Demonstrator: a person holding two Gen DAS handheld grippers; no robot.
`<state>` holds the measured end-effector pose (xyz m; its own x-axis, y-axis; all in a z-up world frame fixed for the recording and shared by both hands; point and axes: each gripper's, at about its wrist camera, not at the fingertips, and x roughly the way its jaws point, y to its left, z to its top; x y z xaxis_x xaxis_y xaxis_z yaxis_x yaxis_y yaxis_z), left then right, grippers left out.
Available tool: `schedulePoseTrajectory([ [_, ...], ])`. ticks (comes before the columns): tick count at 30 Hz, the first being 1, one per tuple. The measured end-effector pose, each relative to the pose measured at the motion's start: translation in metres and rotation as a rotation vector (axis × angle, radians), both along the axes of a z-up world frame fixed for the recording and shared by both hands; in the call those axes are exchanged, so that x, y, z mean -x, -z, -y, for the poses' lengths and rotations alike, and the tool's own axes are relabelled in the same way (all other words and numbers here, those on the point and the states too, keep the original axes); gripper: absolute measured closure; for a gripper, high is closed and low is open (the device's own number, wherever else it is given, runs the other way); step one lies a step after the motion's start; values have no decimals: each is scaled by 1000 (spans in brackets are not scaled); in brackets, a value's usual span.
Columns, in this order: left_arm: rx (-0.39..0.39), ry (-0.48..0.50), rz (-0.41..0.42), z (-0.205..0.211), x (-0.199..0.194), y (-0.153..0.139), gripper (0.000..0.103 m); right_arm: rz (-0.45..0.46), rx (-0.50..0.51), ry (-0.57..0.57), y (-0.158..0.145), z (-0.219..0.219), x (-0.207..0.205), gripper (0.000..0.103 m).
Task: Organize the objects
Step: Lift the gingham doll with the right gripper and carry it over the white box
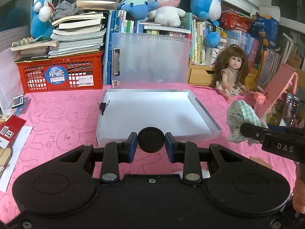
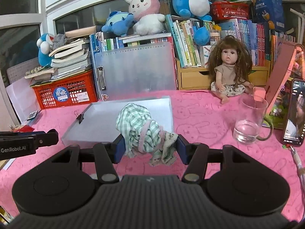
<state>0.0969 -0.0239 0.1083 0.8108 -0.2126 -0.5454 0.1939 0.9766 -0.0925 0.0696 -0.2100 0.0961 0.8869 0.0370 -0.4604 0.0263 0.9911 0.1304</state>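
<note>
An open translucent file box (image 1: 202,108) lies on the pink tablecloth, its lid (image 1: 150,61) standing up behind; it also shows in the right wrist view (image 2: 99,118). My left gripper (image 1: 151,146) is shut on a black round disc (image 1: 151,142), held at the box's near edge. My right gripper (image 2: 149,148) is shut on a bundle of green checked cloth (image 2: 141,131), held above the cloth near the box's right front corner. The cloth also shows in the left wrist view (image 1: 242,118), with the right gripper's finger (image 1: 253,131) on it. A black binder clip (image 1: 103,106) sits on the box's left wall.
A doll (image 2: 229,72) sits at the back right. A glass mug (image 2: 249,122) with water and a phone (image 2: 294,112) stand right. A red crate (image 1: 61,72) with stacked books stands back left. Books and plush toys line the back. Papers (image 1: 13,148) lie left.
</note>
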Motion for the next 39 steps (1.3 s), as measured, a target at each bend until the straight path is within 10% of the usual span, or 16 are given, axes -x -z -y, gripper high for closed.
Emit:
schedulePoseTrajectory([
  [23,67,-117,-167,-9,-148,29,73,-134,-128,-63,11,26,-118,43],
  [39,-17,-98,-232,11,-174,72,73,-236,-120,-73,50,13,-160,42],
])
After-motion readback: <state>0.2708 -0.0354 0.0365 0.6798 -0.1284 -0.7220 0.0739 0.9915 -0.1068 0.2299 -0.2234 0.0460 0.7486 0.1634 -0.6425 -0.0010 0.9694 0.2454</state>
